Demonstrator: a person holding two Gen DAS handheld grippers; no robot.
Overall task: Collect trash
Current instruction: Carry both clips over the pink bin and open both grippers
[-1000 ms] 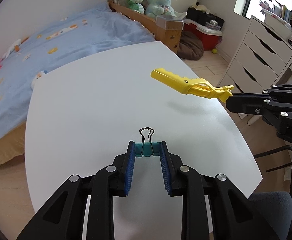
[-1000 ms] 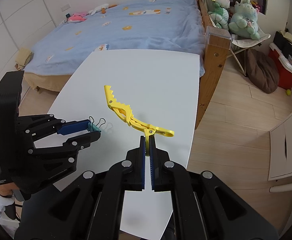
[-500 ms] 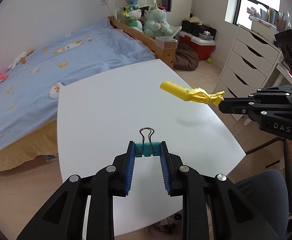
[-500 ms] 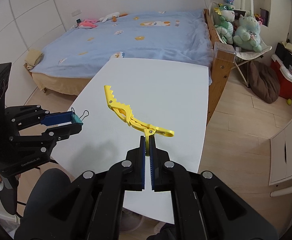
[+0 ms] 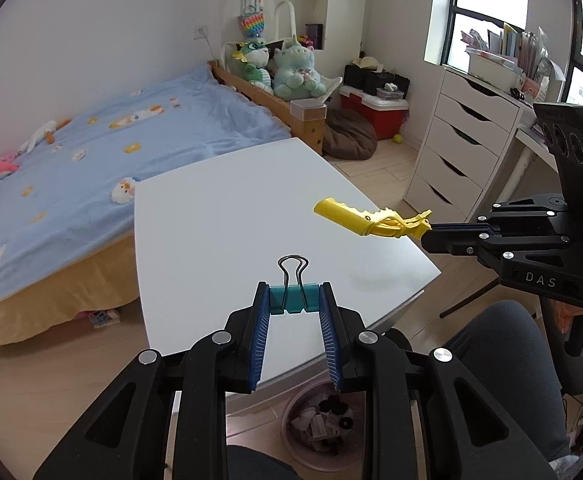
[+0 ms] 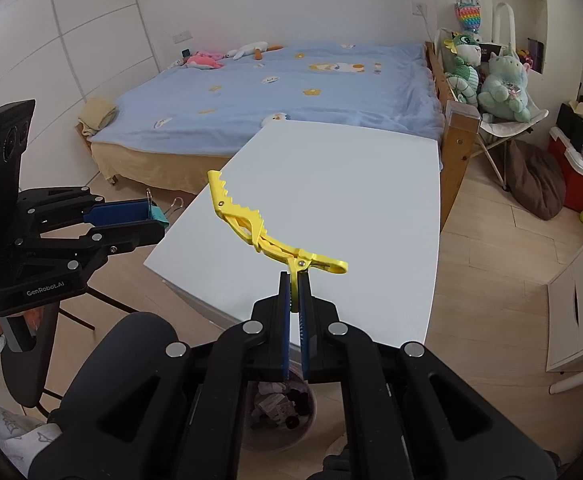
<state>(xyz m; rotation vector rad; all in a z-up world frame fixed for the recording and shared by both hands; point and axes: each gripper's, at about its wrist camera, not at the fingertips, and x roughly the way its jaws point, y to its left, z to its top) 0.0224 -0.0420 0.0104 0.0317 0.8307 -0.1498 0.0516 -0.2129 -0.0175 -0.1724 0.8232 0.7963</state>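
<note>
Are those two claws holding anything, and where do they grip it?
Left gripper clamps a teal binder clip by its body; right gripper pinches a yellow hair clip by its handle end.

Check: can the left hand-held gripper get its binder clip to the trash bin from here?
Probably yes. The left hand-held gripper holds the teal binder clip past the table edge, with the trash bin below on open floor and nothing between them.

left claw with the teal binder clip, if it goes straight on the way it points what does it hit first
Probably the white table: the left claw, shut on the teal binder clip, points down and forward over its near edge. Depth is unclear.
</note>
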